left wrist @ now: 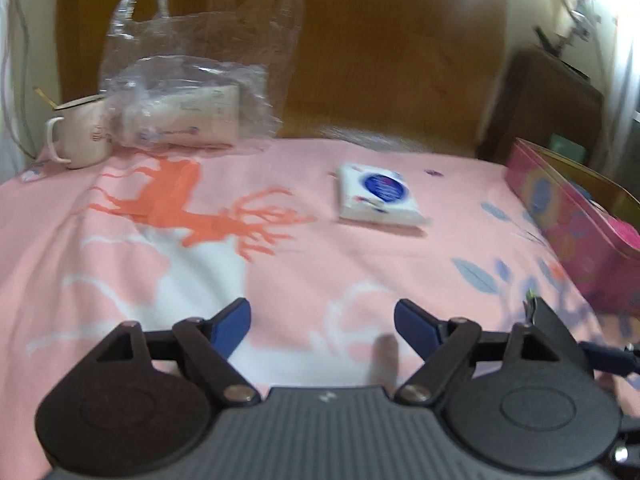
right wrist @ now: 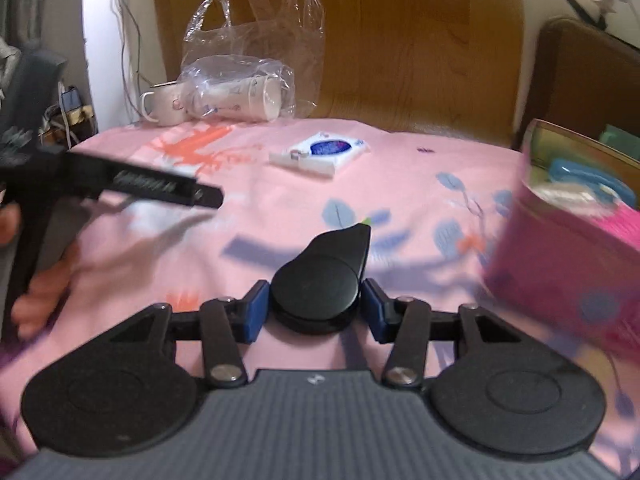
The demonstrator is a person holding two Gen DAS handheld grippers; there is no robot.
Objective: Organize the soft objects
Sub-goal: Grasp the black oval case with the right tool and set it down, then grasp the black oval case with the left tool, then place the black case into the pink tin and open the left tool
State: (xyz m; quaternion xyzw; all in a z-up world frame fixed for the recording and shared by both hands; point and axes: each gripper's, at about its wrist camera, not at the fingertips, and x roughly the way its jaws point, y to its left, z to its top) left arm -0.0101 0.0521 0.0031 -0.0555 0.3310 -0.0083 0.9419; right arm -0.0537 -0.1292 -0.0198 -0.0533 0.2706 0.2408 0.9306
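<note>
A white tissue pack (left wrist: 378, 196) with a blue oval label lies flat on the pink cloth, ahead and right of my left gripper (left wrist: 322, 326), which is open and empty above the cloth. The pack also shows in the right wrist view (right wrist: 320, 152), far ahead. My right gripper (right wrist: 316, 314) has its blue pads against a black teardrop-shaped part (right wrist: 324, 276) that looks like part of the other gripper; its jaws are partly closed. The left gripper's body (right wrist: 120, 184) crosses the right wrist view at left.
A clear plastic bag (left wrist: 192, 92) holding a pale roll stands at the back left beside a cream mug (left wrist: 80, 132). A pink box (left wrist: 580, 220) stands open at the right edge and holds blue and pink items (right wrist: 580, 184). A wooden headboard (left wrist: 380, 48) rises behind.
</note>
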